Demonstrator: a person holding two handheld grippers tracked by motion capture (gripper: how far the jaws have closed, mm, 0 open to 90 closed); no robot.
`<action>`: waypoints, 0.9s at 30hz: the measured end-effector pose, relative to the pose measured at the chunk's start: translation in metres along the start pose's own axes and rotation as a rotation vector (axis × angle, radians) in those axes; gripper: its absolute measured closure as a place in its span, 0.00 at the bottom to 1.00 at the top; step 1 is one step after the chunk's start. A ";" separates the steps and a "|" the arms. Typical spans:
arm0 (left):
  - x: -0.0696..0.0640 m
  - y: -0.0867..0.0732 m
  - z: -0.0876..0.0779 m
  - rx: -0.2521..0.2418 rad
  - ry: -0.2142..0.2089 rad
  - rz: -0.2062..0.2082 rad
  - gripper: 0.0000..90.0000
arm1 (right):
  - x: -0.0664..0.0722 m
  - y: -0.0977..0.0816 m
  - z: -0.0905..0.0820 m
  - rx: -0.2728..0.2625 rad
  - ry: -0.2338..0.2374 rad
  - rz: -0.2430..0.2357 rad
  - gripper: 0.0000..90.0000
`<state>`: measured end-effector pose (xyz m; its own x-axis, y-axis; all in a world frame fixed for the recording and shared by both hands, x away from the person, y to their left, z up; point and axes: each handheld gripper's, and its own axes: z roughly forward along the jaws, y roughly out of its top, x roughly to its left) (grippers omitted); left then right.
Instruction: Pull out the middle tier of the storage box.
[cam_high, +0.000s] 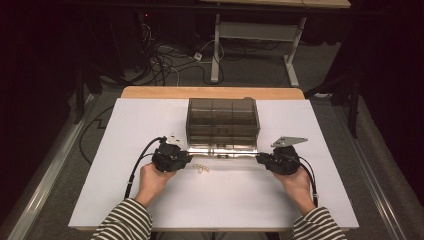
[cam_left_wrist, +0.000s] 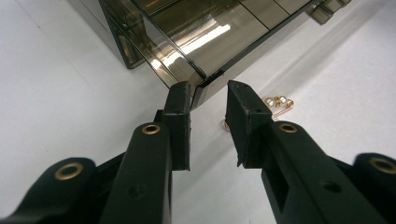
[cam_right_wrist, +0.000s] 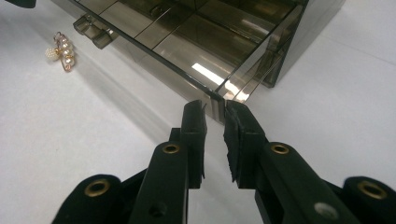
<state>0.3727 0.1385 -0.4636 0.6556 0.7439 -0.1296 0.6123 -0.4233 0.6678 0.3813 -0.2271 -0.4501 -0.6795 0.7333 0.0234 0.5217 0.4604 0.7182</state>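
A smoky see-through drawer box (cam_high: 222, 117) stands at the middle of the white table (cam_high: 150, 200). Its bottom drawer (cam_high: 222, 149) is slid out toward me. My left gripper (cam_high: 189, 156) is at the drawer's left front corner. In the left gripper view the drawer (cam_left_wrist: 205, 37) has that corner between the tips of the gripper (cam_left_wrist: 209, 95), against the left pad, with a gap to the right pad. My right gripper (cam_high: 258, 158) is at the right front corner. There the gripper (cam_right_wrist: 215, 108) stands narrow, both pads on the drawer (cam_right_wrist: 187, 42) wall.
A small gold clip with pearls (cam_high: 201, 168) lies on the table just in front of the drawer, near my left gripper; the clip (cam_left_wrist: 279, 101) (cam_right_wrist: 63, 51) also appears in both gripper views. Cables and a desk frame (cam_high: 252, 45) are on the floor beyond the table.
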 end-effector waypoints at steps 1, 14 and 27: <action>0.000 0.000 0.000 0.000 0.000 0.000 0.76 | 0.000 -0.001 0.000 0.003 0.000 0.003 0.87; 0.002 -0.006 -0.002 -0.027 -0.005 -0.039 0.63 | 0.001 -0.005 -0.007 -0.021 0.002 0.033 0.80; 0.002 -0.020 -0.025 -0.119 -0.003 -0.053 0.55 | 0.005 -0.015 -0.024 -0.056 -0.004 0.052 0.72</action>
<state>0.3506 0.1613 -0.4592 0.6251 0.7619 -0.1693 0.5898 -0.3191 0.7418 0.3577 -0.2424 -0.4436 -0.6502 0.7575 0.0590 0.5263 0.3931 0.7539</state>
